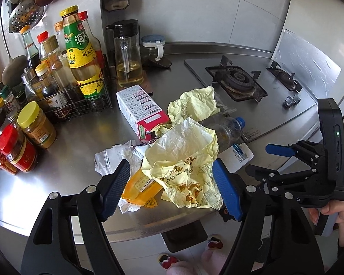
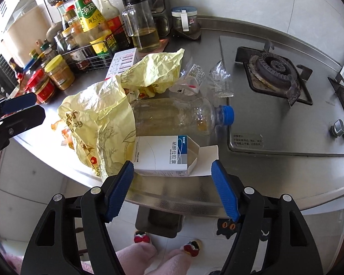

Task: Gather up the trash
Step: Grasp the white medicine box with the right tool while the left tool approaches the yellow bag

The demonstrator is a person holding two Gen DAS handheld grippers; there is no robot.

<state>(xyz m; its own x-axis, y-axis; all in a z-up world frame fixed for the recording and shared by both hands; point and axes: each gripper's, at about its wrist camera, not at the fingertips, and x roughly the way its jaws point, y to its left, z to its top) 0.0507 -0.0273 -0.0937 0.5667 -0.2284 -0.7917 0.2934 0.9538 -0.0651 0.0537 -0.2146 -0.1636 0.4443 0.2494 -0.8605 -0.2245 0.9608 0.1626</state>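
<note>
A heap of trash lies near the front edge of the stainless steel bench (image 1: 64, 142). On top sits a crumpled pale yellow paper wrapper with brown print (image 1: 183, 158), and the left gripper (image 1: 170, 183) hangs just in front of it with its jaws wide apart, one on each side of the wrapper and gripping nothing. An orange snack packet (image 1: 141, 188) and a crumpled white plastic bag (image 1: 112, 158) lie under and beside the wrapper on its left. Behind it stands a pink and white carton (image 1: 141, 110), lying on its side.

The right gripper (image 2: 173, 181) is also spread open and empty, held at the bench edge just before a small white medicine box with an open end flap (image 2: 162, 155). Directly behind that box a clear plastic bottle with a blue cap (image 2: 178, 116) lies on its side, its base tucked under the yellow wrapper. Clear torn plastic wrappers (image 2: 204, 80) lie beyond the bottle, beside the gas stove (image 2: 277, 73).

At the back left, a wire rack of sauce bottles (image 1: 80, 68), a glass oil dispenser with a black lid (image 1: 127, 55) and yellow- and red-lidded jars (image 1: 34, 128) crowd the bench close to the heap.
</note>
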